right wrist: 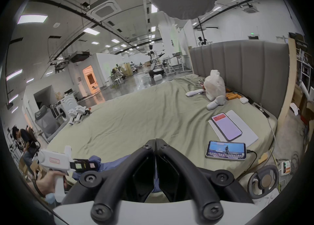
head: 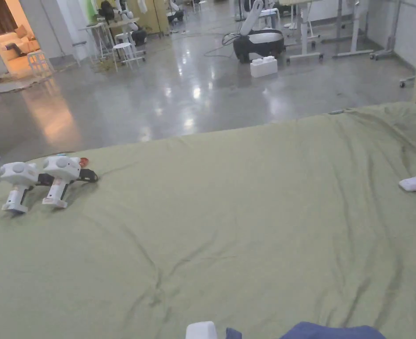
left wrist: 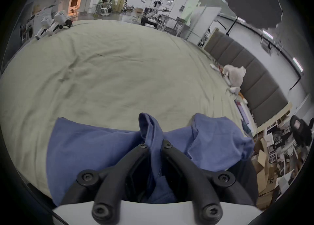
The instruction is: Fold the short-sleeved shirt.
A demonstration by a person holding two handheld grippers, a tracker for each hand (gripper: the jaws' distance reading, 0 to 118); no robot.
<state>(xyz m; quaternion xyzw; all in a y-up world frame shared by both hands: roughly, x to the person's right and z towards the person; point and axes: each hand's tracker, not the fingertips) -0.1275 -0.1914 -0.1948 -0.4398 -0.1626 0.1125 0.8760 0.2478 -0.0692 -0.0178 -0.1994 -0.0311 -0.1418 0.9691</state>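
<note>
Blue shirt [left wrist: 95, 145] lying bunched at near edge of green bed sheet [left wrist: 110, 75], just peeking into bottom of head view. Left gripper [left wrist: 155, 145] pinching raised fold of shirt, both jaws pressing on cloth. Right gripper [right wrist: 155, 141] hovering above near edge, jaws meeting tip to tip, nothing between them. Two spare white grippers [head: 39, 181] lying side by side at far left of bed. White plastic bag [right wrist: 214, 85] sitting knotted by headboard [right wrist: 241, 69], contents hidden. Two phones [right wrist: 226, 136] resting on sheet at right.
</note>
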